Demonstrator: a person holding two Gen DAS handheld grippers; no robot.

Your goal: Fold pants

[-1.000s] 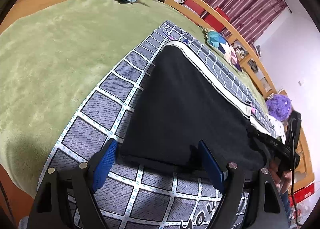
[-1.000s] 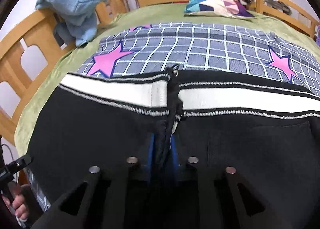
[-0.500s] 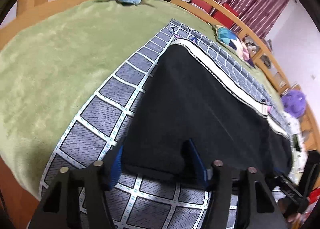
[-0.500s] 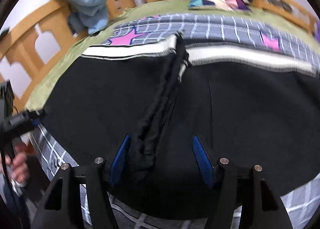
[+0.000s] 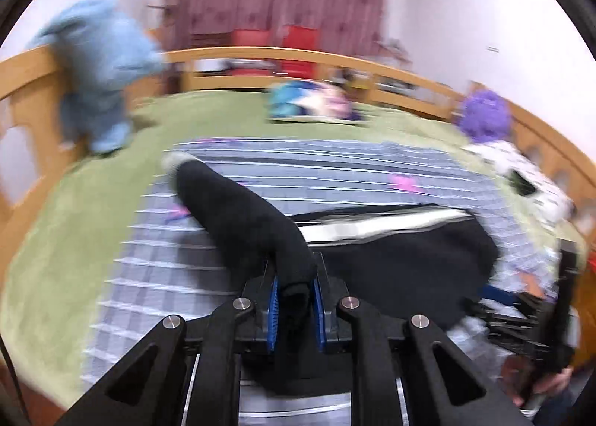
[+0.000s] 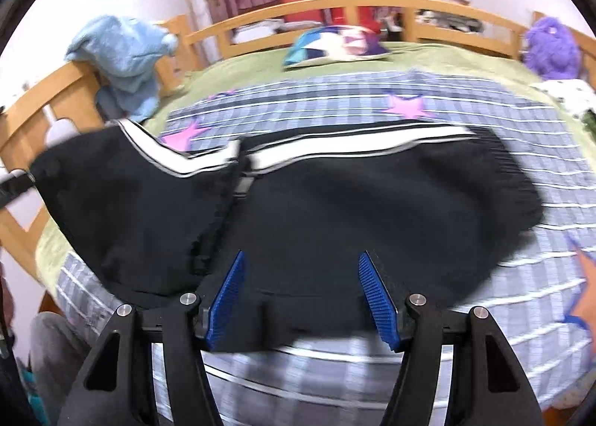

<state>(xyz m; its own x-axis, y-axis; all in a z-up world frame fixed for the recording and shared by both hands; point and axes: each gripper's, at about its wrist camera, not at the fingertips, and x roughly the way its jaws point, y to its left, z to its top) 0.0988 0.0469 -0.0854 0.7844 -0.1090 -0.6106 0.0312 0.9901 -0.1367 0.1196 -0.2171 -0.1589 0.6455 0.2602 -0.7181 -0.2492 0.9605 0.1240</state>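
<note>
Black pants (image 6: 335,202) with a white-striped waistband lie across a checked blanket (image 6: 372,98) on the bed. My left gripper (image 5: 296,299) is shut on a bunched edge of the pants (image 5: 238,210) and holds that end up off the blanket; the view is blurred by motion. My right gripper (image 6: 301,295) stands open over the near edge of the pants. Black cloth lies between its blue pads (image 6: 225,299), which do not press on it. In the right wrist view the left end of the pants rises toward the frame's left edge.
A wooden rail (image 6: 372,3) runs round the bed, with a light blue cloth (image 6: 126,53) draped over its left corner. A patterned pillow (image 6: 335,46) and a purple plush toy (image 6: 551,46) lie at the back. A hand (image 5: 540,381) shows at lower right.
My left gripper closed on the pants' edge and lifted it, rolling as it rose. My right gripper let go of the centre ridge, opened wide and shifted along the near edge.
</note>
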